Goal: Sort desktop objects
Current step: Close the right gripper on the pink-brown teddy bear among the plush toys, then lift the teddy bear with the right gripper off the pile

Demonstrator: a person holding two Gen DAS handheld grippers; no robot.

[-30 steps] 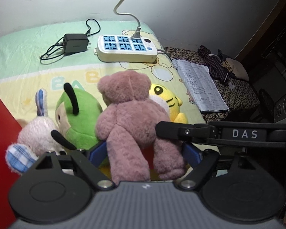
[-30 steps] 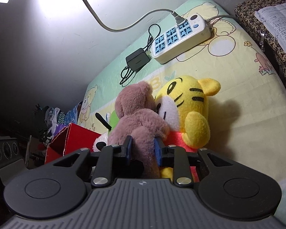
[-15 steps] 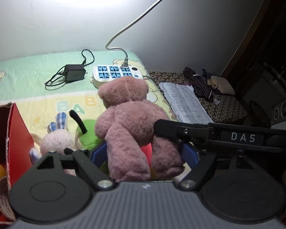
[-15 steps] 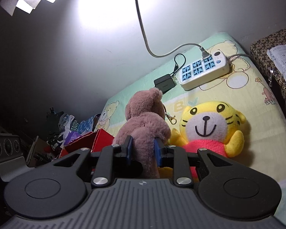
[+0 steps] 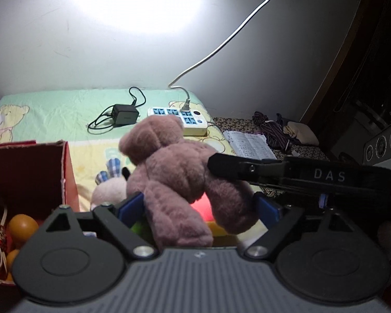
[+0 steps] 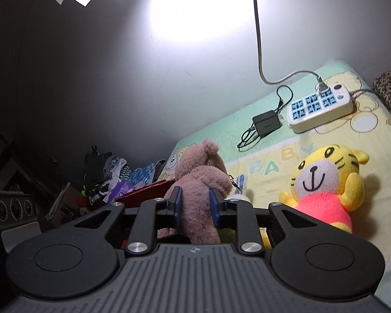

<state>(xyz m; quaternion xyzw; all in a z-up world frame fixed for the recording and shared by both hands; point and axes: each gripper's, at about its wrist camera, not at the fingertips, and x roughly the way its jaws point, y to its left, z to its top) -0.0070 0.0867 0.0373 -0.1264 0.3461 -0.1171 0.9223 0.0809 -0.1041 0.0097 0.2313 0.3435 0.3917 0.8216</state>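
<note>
A pink-brown teddy bear hangs above the bed sheet, its back to both cameras. My left gripper is shut on its legs, a blue pad pressing each side. My right gripper is shut on the bear's body; in the left wrist view its black finger reaches in from the right. A red box holding oranges stands open to the left. A yellow tiger plush lies on the sheet at the right. Below the bear, a pale bunny plush and a green plush are partly hidden.
A white power strip with a cable running up the wall and a black charger lie at the back of the sheet. An open notebook and bundled clothes sit on the patterned surface at the right.
Both grippers have risen with the bear, lifting it off the plush pile and carrying it left. The red box and its oranges have come into the left wrist view.
</note>
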